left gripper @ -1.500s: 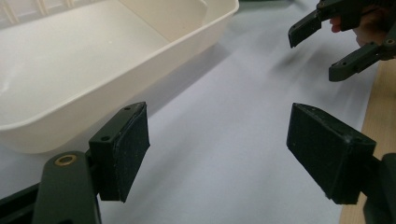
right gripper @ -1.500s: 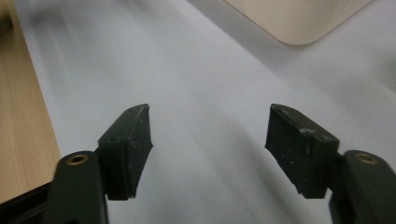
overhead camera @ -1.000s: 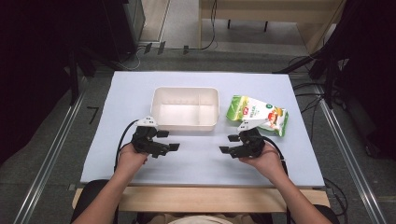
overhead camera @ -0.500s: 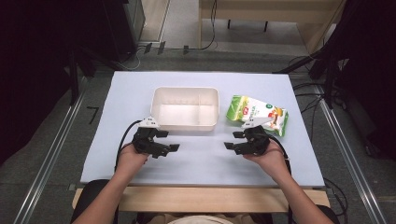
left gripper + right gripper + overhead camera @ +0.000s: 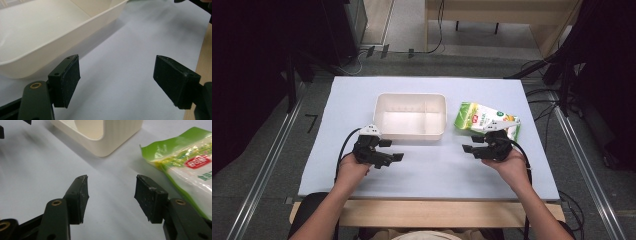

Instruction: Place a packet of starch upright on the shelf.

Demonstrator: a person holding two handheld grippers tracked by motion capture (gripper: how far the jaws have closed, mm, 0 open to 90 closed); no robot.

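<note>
Jaws of the left gripper (image 5: 396, 157) stand wide apart with bare sheet between them; in the left gripper view (image 5: 116, 82) the two black pads (image 5: 71, 78) face each other across the pale blue sheet (image 5: 130, 50), and the white tray (image 5: 75, 27) lies just beyond the left-hand pad, close but not touching. From above, this gripper sits just off the tray's near left corner, pointing right along the table, in the same place as one second ago.

White tray (image 5: 410, 133), centre: a shallow rectangular tub with nothing visible in it, unmoved since the earlier frames.

Right gripper (image 5: 468, 149): jaws apart but narrower than the left pair, having just been closing, and nothing lies between them. In the right gripper view (image 5: 111, 195) only the blue sheet shows between the pads (image 5: 147, 197); the green snack bag (image 5: 190, 167) lies just to the right of the right-hand pad, and a rounded corner of the tray (image 5: 105, 142) stands ahead. Compared with one second ago, the right hand (image 5: 512, 167) has shifted a little rightward and toward the bag, so that from above the gripper body now overlaps the bag's near edge; whether it touches cannot be told.

Snack bag (image 5: 479, 117), right: flat on the sheet, just beside the tray's right end, tilted slightly, in the same spot as before.

Surroundings: the blue sheet (image 5: 427, 175) covers a wooden table (image 5: 422, 212); black cables (image 5: 344, 150) trail from each gripper; grey floor and metal rails (image 5: 267, 165) flank the table. Nothing stands between the right gripper and the bag.
</note>
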